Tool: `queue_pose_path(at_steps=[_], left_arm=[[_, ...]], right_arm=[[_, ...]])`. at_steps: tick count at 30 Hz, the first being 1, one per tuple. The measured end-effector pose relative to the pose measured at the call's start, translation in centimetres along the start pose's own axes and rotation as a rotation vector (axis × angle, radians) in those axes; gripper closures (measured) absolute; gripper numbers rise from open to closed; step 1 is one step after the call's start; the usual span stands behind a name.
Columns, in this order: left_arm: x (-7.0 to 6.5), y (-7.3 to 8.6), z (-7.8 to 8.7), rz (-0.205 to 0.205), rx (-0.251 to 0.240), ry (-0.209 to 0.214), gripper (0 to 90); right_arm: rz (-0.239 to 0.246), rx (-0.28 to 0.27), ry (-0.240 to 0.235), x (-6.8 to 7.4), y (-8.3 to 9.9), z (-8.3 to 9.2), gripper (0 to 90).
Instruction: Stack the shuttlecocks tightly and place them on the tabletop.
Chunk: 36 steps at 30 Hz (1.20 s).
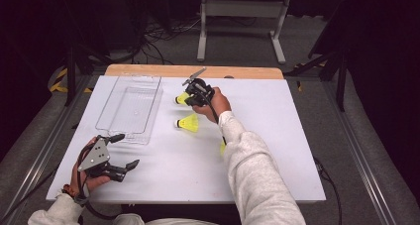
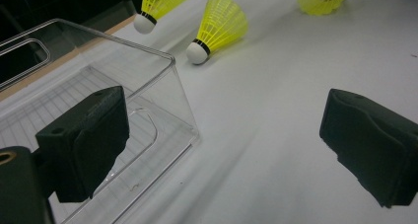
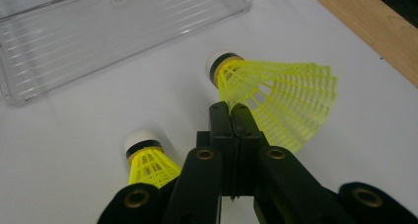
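Three yellow shuttlecocks out; my right gripper [image 3: 230, 110] has its fingers pinched on one shuttlecock [image 3: 276, 98] by the skirt. Left gripper [image 1: 124, 151] fingers spread wide beside the clear tray [image 1: 130, 102].

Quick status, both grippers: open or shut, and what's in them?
Left gripper: open, holding nothing, beside the clear tray.
Right gripper: shut on the skirt of a yellow shuttlecock.

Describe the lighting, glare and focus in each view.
High view: bright white table, dark surroundings, slightly soft. Left gripper view: the clear tray shows pale reflections along its edge; the near jaws look soft. Right gripper view: the held shuttlecock is sharp and evenly lit, casting little shadow.
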<state>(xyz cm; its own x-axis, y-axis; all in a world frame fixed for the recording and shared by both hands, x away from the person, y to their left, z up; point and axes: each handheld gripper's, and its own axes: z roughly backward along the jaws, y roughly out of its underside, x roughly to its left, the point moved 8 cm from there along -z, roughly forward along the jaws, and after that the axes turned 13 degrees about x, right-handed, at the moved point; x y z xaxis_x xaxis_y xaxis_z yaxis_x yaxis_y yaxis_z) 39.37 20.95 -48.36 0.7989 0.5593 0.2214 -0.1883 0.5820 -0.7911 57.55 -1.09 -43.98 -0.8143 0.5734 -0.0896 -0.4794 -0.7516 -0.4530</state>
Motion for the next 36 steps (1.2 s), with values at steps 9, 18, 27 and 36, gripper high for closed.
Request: queue_pose_path(at_steps=[9,18,27,36], left_arm=[[0.1,0.0,0.0,0.004,0.001,-0.001,5.8],[0.1,0.1,-0.2,0.004,0.007,-0.005,5.8],[0.1,0.1,-0.2,0.006,0.011,-0.005,5.7],[0.1,0.1,-0.3,0.003,0.013,-0.005,5.7]], right_arm=[[0.008,-0.037,0.040,-0.9,1.3,2.3,90.0],[-0.022,-0.077,0.041,-1.8,4.0,4.5,90.0],[-0.025,-0.099,0.021,-1.7,6.7,5.8,90.0],[0.006,-0.112,-0.019,-0.1,8.4,5.9,90.0]])
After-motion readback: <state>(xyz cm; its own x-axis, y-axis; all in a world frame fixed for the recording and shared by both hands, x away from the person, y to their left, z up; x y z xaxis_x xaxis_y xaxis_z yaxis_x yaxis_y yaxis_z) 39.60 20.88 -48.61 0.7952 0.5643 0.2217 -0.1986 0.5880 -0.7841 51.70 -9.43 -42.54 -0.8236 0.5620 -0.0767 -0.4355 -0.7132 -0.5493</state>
